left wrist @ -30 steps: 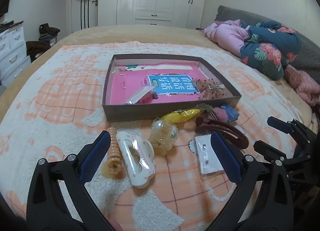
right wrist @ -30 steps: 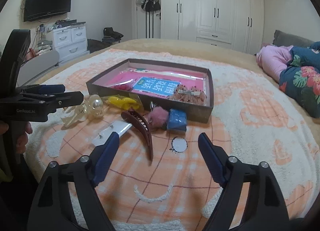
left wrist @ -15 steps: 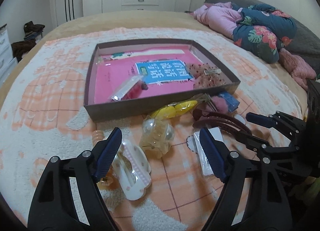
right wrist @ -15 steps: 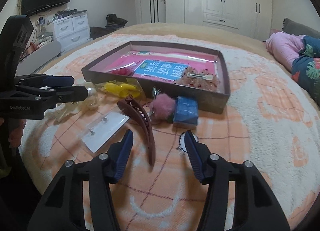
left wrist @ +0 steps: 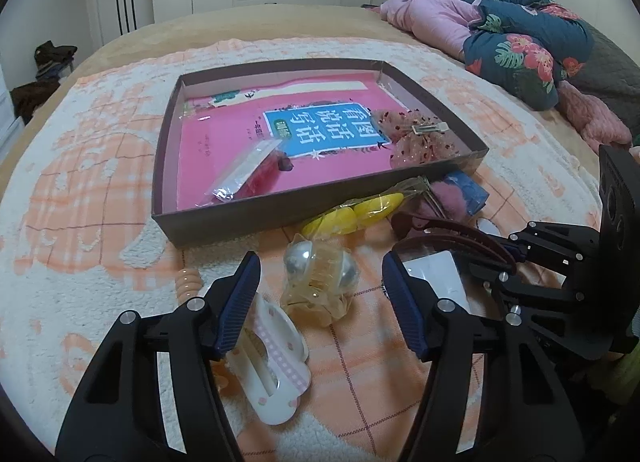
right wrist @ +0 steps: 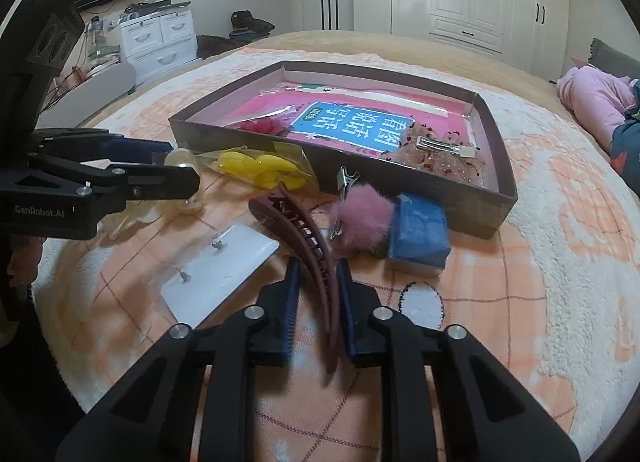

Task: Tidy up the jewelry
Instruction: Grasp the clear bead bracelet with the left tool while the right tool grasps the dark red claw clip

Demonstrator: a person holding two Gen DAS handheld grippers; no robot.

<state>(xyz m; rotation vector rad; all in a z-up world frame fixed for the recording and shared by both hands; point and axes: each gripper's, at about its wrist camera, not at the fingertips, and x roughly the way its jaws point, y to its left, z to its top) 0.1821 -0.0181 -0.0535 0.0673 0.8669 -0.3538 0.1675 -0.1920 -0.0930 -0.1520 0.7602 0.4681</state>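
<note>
Hair accessories lie on the blanket in front of a shallow brown box. A clear claw clip with pearl balls sits between my left gripper's pads; its jaws are closing and stand apart from it. In the right wrist view my right gripper is closing on a long maroon hair clip, both pads against its near end. The same clip shows in the left wrist view in the right gripper.
A white dotted clip and an orange spiral tie lie under my left finger. Bagged yellow clips, a pink pompom clip, a blue block and an earring card are nearby. Inside the box a sequin bow clip lies on a pink book.
Both grippers have moved forward and down towards the pile. The left jaws have narrowed around the pearl clip. The right jaws have closed from wide apart onto the maroon clip.
</note>
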